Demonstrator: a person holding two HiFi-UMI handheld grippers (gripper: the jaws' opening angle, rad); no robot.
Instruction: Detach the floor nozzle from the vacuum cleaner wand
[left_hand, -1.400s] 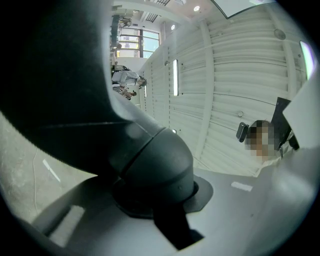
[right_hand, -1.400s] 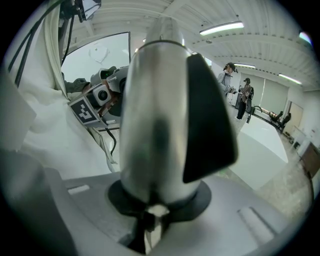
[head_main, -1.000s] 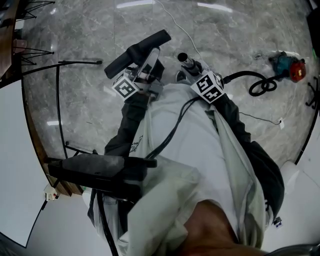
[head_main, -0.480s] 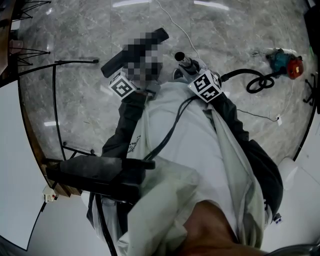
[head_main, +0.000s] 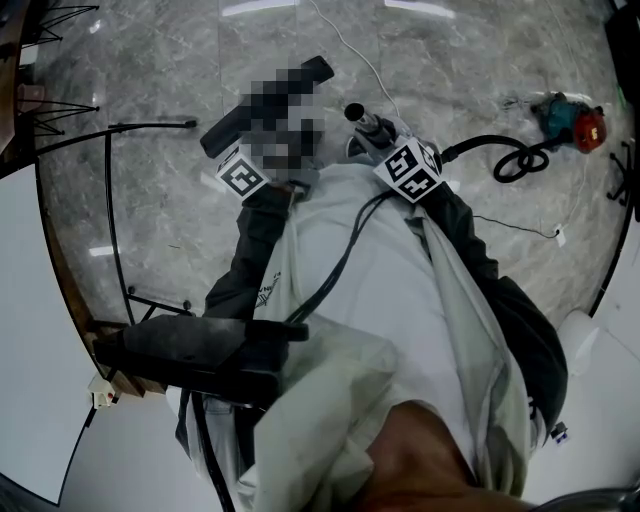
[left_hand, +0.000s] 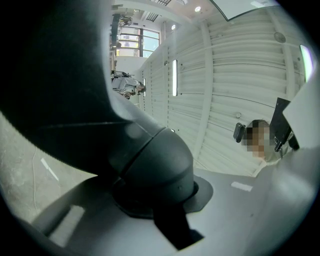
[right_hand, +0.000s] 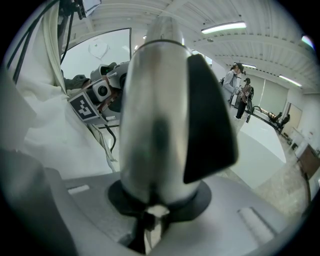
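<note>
In the head view the black floor nozzle (head_main: 228, 127) lies as a long bar in front of me, and my left gripper (head_main: 282, 152) is shut on its neck. The left gripper view is filled by that dark rounded neck (left_hand: 150, 165), clamped between the jaws. My right gripper (head_main: 386, 142) is shut on the silver wand (head_main: 362, 121), whose open end points away from me, a short gap to the right of the nozzle. In the right gripper view the wand (right_hand: 155, 125) stands between the jaws, with a black latch piece (right_hand: 207, 120) on its side.
A red and teal power tool (head_main: 572, 125) with a coiled black cord (head_main: 520, 166) lies on the marble floor at the right. A thin white cable (head_main: 352, 48) runs away at the top. A black wire stand (head_main: 110, 200) and a dark bulky object (head_main: 190, 345) are at the left. People (right_hand: 240, 90) stand far off.
</note>
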